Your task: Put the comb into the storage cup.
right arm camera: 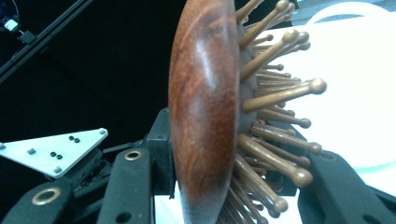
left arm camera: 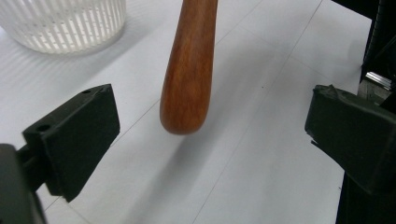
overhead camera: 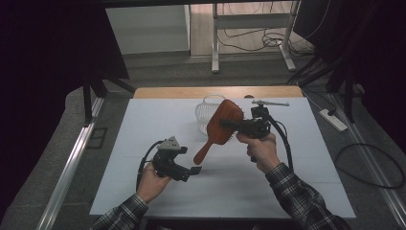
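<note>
One glossy wooden paddle hairbrush [overhead camera: 221,125], knob-tipped bristles [right arm camera: 280,98]

The high view is dim, with dark, underexposed corners; the white counter [overhead camera: 143,143] is its brightest area. In the left gripper view, the reddish-brown wooden hairbrush handle [left arm camera: 189,70] casts a soft shadow on the counter. The right gripper view shows glare on the wood and a blown-out white background.

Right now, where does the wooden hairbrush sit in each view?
High view: hairbrush at centre, tilted, handle down-left.
Left gripper view: its handle end at top centre.
Right gripper view: its head edge-on, centre.
Shared landmark: white basket.
</note>
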A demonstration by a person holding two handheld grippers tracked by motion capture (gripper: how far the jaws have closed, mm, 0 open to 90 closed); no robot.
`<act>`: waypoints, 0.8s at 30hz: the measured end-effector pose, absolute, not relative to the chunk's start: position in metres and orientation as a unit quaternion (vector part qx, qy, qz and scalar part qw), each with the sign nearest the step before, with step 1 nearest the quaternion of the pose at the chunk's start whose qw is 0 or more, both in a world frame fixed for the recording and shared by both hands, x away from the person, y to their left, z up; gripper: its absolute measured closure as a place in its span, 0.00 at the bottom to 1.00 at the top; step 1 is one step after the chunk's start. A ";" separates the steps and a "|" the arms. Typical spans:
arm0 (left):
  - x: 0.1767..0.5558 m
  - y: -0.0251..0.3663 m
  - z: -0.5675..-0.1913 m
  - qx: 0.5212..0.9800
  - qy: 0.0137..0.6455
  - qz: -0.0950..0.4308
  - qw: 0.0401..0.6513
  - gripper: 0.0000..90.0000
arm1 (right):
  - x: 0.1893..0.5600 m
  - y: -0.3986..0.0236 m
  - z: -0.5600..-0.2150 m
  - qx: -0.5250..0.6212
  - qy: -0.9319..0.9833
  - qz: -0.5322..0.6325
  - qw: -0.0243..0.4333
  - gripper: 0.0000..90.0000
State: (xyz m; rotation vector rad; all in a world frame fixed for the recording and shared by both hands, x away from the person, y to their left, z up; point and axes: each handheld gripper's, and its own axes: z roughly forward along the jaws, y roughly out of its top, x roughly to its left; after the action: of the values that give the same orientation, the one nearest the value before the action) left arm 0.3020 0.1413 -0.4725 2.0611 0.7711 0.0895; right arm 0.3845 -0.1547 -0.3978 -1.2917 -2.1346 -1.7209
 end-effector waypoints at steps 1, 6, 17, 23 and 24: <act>0.302 0.143 -0.472 0.834 0.314 0.037 0.453 0.02 | 0.385 -0.155 -0.397 -0.425 -0.703 -0.567 0.054 0.60; 0.300 0.148 -0.470 0.831 0.316 0.037 0.457 0.00 | 0.389 -0.154 -0.393 -0.425 -0.704 -0.567 0.048 0.60; 0.290 0.153 -0.473 0.839 0.322 0.045 0.436 0.00 | 0.398 -0.152 -0.383 -0.429 -0.702 -0.568 0.032 0.60; 0.284 0.163 -0.476 0.839 0.327 0.048 0.433 0.00 | 0.402 -0.151 -0.379 -0.430 -0.700 -0.570 0.026 0.60; 0.283 0.164 -0.476 0.838 0.329 0.047 0.432 0.00 | 0.403 -0.151 -0.378 -0.429 -0.701 -0.570 0.025 0.60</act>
State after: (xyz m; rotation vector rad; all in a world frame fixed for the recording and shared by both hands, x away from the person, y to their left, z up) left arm 0.2826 0.1642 -0.4762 2.0896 0.8196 0.1171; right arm 0.4028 -0.1514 -0.3783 -1.3274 -2.1672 -1.7617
